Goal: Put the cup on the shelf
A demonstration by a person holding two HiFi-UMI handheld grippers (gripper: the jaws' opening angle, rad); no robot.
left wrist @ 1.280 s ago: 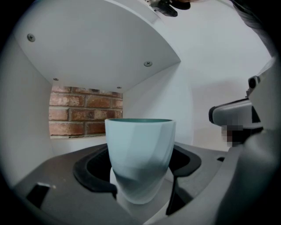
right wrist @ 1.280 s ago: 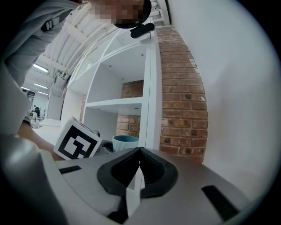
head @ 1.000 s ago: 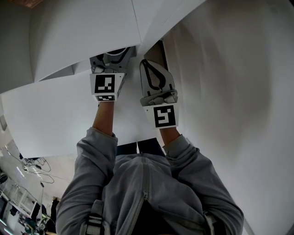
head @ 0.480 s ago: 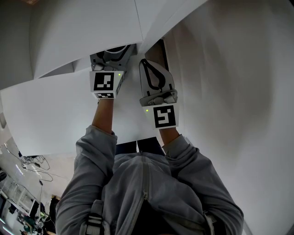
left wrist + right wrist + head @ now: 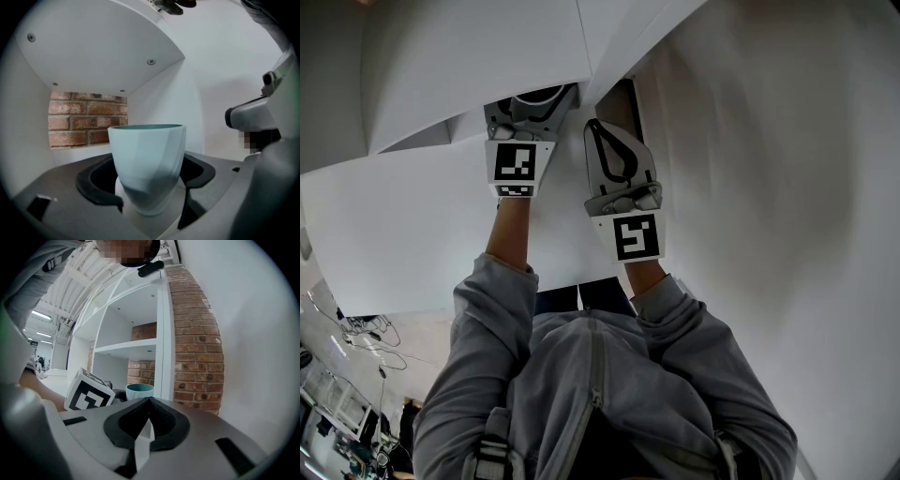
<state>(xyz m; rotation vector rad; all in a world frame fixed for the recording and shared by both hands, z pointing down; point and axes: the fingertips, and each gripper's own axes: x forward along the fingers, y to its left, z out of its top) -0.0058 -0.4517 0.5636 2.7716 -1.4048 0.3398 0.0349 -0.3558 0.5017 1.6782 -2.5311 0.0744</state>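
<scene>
Left tongs [image 5: 149,202]: spread wide, gripping the cup [image 5: 147,157] low on its sides.
Cup: upright, straight ahead, inside the shelf [image 5: 159,103] bay.
Right tongs [image 5: 146,427]: pinched together, empty, farther back.

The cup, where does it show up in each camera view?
Head view: cup, only its pale rim at top centre, under the shelf's edge.
Left gripper view: centre, between the jaws.
Right gripper view: small, left of centre, behind the marker cube.
Shared landmark: the white shelf.
</scene>
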